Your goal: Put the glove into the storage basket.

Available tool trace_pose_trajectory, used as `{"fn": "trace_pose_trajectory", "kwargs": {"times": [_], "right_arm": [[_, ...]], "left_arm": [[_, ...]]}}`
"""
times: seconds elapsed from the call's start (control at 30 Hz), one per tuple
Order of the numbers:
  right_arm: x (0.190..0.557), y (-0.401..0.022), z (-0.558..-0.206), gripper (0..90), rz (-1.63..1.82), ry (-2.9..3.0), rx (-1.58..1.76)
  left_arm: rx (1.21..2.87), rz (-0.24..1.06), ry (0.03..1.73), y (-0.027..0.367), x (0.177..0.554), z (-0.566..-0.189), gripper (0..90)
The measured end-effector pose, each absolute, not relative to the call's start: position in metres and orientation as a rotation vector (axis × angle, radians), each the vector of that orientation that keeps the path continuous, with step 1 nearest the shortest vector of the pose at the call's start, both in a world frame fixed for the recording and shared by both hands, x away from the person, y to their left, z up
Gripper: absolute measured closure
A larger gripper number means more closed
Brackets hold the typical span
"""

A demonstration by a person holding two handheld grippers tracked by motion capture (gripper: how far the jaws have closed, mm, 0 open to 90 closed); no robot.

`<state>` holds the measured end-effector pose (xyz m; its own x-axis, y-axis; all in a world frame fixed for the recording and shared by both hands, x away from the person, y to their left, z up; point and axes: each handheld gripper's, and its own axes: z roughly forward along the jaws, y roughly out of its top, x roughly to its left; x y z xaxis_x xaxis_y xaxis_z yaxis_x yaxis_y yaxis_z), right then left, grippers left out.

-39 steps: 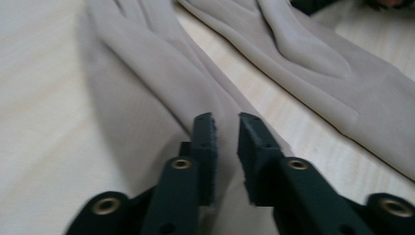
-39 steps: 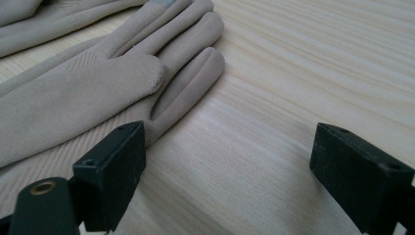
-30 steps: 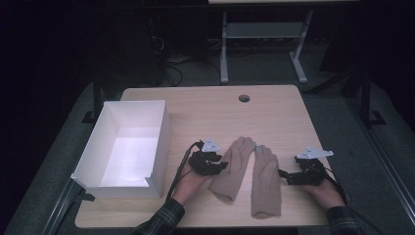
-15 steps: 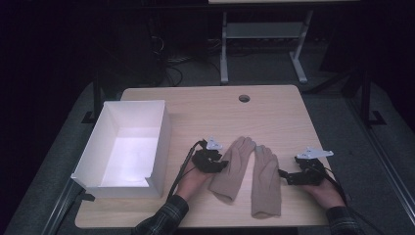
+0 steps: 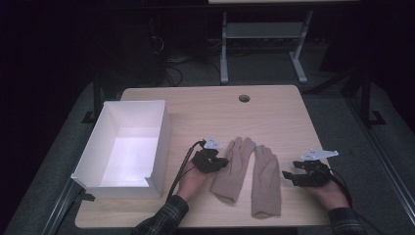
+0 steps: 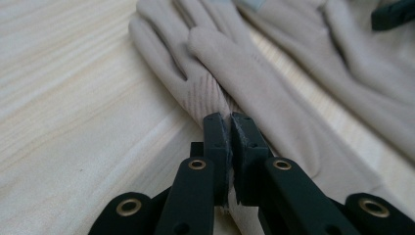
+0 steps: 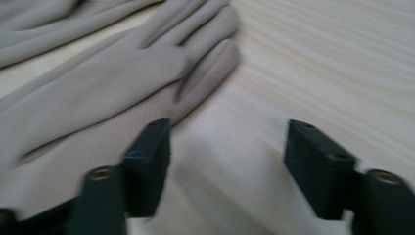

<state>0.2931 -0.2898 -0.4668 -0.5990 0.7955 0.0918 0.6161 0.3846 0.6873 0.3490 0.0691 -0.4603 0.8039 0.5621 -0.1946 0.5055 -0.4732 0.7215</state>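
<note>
Two beige gloves lie side by side on the wooden table, fingers pointing away from me. My left gripper [image 5: 222,163] is shut on the near edge of the left glove [image 5: 235,166]; in the left gripper view its jaws [image 6: 230,125] have just closed and pinch a fold of that glove [image 6: 220,54]. My right gripper [image 5: 288,175] rests just right of the right glove [image 5: 266,181]. Its jaws [image 7: 230,161] stand apart and have just been closing. Bare wood lies between them, and one jaw sits at the edge of the right glove [image 7: 98,88].
An open white box [image 5: 161,142] stands at the table's left side. A round cable hole [image 5: 244,98] sits near the far edge of the table [image 5: 274,117]. Beyond the table are a metal desk frame [image 5: 264,32] and floor cables [image 5: 171,73].
My left gripper's jaws have come together on the left glove's edge. Both hands stay about where they were, and the gloves have not shifted.
</note>
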Motion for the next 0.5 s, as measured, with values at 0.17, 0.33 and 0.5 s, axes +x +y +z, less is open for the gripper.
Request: {"fn": "trace_pose_trajectory", "kwargs": {"times": [0.17,0.33,0.5], "right_arm": [[0.280,-0.290,-0.462,75.9,1.026,2.492,1.204],[0.269,-0.286,-0.464,87.1,1.053,2.596,1.144],[0.272,-0.276,-0.467,87.3,1.072,2.626,1.106]], "left_arm": [[2.123,0.027,0.784,0.075,0.348,-0.453,85.6],[2.115,-0.007,0.781,0.079,0.346,-0.451,85.6],[2.099,-0.023,0.781,0.081,0.342,-0.448,85.5]]}}
